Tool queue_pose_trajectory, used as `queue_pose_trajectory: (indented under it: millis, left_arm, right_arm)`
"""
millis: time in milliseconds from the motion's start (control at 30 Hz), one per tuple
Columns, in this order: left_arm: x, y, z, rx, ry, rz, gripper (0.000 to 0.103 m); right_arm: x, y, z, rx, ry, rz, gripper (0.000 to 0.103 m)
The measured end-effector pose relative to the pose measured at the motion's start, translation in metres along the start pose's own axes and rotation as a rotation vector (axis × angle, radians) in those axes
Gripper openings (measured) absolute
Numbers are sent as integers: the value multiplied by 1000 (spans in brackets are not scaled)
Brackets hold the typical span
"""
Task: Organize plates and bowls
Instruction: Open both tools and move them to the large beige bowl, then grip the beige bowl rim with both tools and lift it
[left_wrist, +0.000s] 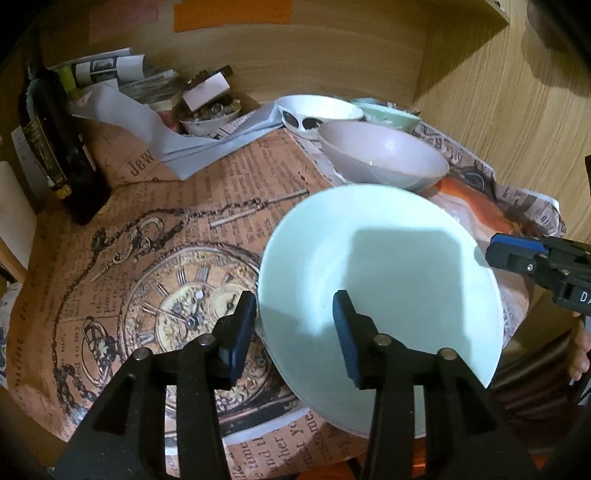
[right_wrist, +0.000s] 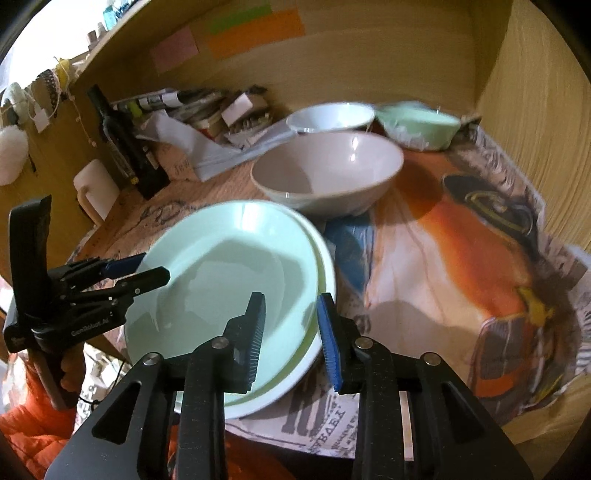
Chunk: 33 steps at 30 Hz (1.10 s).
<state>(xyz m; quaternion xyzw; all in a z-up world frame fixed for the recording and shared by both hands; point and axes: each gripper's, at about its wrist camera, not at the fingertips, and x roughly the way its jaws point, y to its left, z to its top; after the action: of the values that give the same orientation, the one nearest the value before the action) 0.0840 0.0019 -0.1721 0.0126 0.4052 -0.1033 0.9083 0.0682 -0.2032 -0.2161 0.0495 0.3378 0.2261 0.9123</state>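
Nearest the cameras, the mint plate (right_wrist: 229, 273) sits on a second pale plate (right_wrist: 317, 354), the pair stacked at the counter's (right_wrist: 424, 258) front edge, likely so that like goes with like. The right claw (right_wrist: 290, 339) is spread, its fingers straddling the right rim of the mint plate without visibly pinching it; I judge it is either about to grip or has just let go. The left claw (left_wrist: 293, 332) is likewise spread across the opposite rim, one finger outside, one over the plate's well, so both seem set to steady or align the stack. Behind the mint plate, near but apart, stands a pinkish-grey bowl (right_wrist: 328, 173), upright and empty. Farther behind it, side by side, are a white bowl (right_wrist: 332, 116) and a green bowl (right_wrist: 417, 123), probably waiting to be nested. Left of the mint plate and well back, a dark bottle (right_wrist: 125, 144) stands beside piled papers (right_wrist: 207, 107).
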Motion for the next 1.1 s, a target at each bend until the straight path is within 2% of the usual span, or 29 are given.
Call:
queue_pose_trajectory:
  millis: [133,300,367,500,667,900,1100]
  left_arm:
    - [-10,2,12,2,-40,7,50]
    - [-21,2,34,26,-112,44,62]
    - [-22,2,47,33,-134,60,66]
    - [-17,5,69,26,-140,55,74]
    - [1,7,97,9,-110,28,85]
    - [49,2,129,1,-4,-21,87]
    - [85,-2,143,14,86,-64,86]
  right_arm:
    - [-3,-3,10,5,-44,-8,37]
    - [-5,-7,26,-1,-121,-56,54]
    - [-5,-9,33,-3,-149,-69,58]
    - [-2,-19,51,6,-198,-99,69]
    - [10,-34,70,22,-220,-138,80]
    - [43,-62,88,73,-153,-160,80]
    - [68,-80,91,115,-83,-155,80]
